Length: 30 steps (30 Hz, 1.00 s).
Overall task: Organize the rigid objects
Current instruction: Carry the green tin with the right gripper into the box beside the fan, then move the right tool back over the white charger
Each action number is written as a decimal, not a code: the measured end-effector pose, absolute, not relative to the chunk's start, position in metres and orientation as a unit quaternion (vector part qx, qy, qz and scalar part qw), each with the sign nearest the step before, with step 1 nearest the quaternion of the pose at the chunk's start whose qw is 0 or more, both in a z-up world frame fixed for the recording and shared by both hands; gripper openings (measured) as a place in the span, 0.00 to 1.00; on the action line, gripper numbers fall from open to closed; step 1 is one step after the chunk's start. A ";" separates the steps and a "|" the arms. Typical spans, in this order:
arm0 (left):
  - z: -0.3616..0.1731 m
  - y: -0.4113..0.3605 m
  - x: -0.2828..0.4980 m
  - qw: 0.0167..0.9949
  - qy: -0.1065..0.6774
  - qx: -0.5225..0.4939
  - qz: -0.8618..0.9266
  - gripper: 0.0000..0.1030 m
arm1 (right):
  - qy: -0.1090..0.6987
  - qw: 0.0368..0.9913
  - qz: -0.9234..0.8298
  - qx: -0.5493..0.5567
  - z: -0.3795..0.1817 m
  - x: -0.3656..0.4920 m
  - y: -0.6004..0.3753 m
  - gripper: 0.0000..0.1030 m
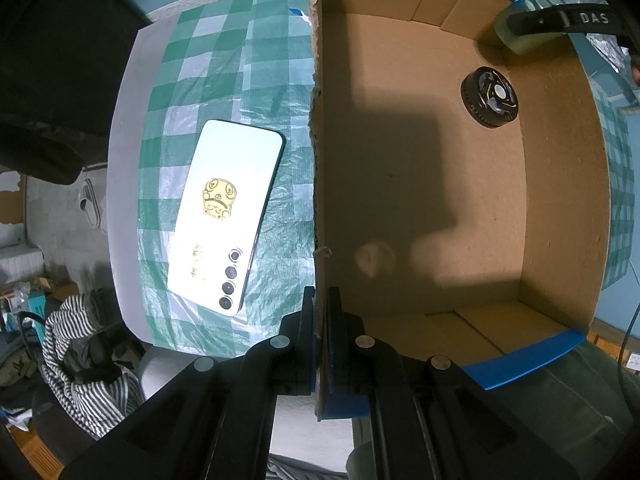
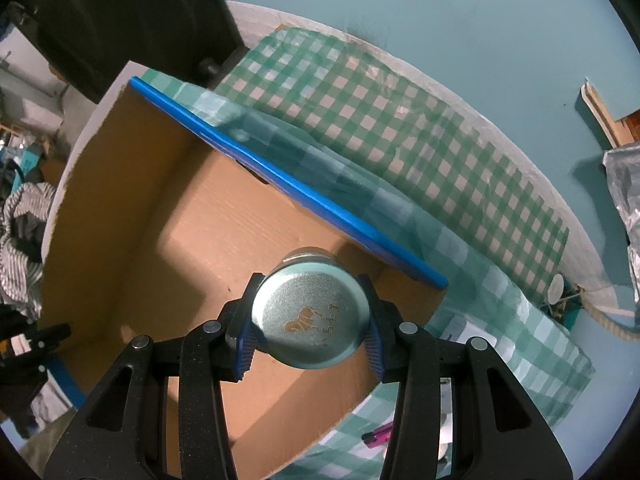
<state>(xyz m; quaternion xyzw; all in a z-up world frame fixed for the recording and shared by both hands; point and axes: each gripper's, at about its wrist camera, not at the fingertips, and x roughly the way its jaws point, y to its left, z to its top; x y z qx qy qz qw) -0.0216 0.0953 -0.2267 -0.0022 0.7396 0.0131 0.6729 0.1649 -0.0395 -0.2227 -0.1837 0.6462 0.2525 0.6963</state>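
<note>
Tin [image 2: 310, 316] sits clamped in right tool [image 2: 312, 344] above cardboard box [image 2: 100, 200].

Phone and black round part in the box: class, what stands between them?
The left wrist view shows it: the box wall that the left gripper clamps separates the phone from the black round part.

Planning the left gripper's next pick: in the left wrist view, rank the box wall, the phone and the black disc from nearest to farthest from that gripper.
1. Box wall: clamped in the left gripper.
2. Phone: outside the box, on the tablecloth to the left.
3. Black disc: inside the box, at its far right.
</note>
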 end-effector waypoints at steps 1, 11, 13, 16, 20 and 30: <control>-0.227 0.095 -0.022 0.673 0.740 -0.002 0.013 0.04 | 0.647 0.695 0.252 -0.184 -0.225 0.165 -0.039 0.43; -0.226 0.096 -0.020 0.673 0.740 -0.003 0.013 0.04 | 0.644 0.704 0.243 -0.177 -0.226 0.168 -0.043 0.52; -0.227 0.096 -0.019 0.672 0.740 -0.003 0.013 0.04 | 0.643 0.707 0.241 -0.171 -0.225 0.169 -0.044 0.54; -0.227 0.096 -0.019 0.673 0.740 -0.003 0.014 0.04 | 0.642 0.708 0.241 -0.168 -0.224 0.170 -0.045 0.55; -0.227 0.096 -0.019 0.672 0.740 -0.003 0.014 0.04 | 0.640 0.710 0.243 -0.164 -0.220 0.171 -0.046 0.60; -0.228 0.096 -0.019 0.672 0.740 0.000 0.014 0.04 | 0.632 0.719 0.245 -0.154 -0.204 0.171 -0.049 0.62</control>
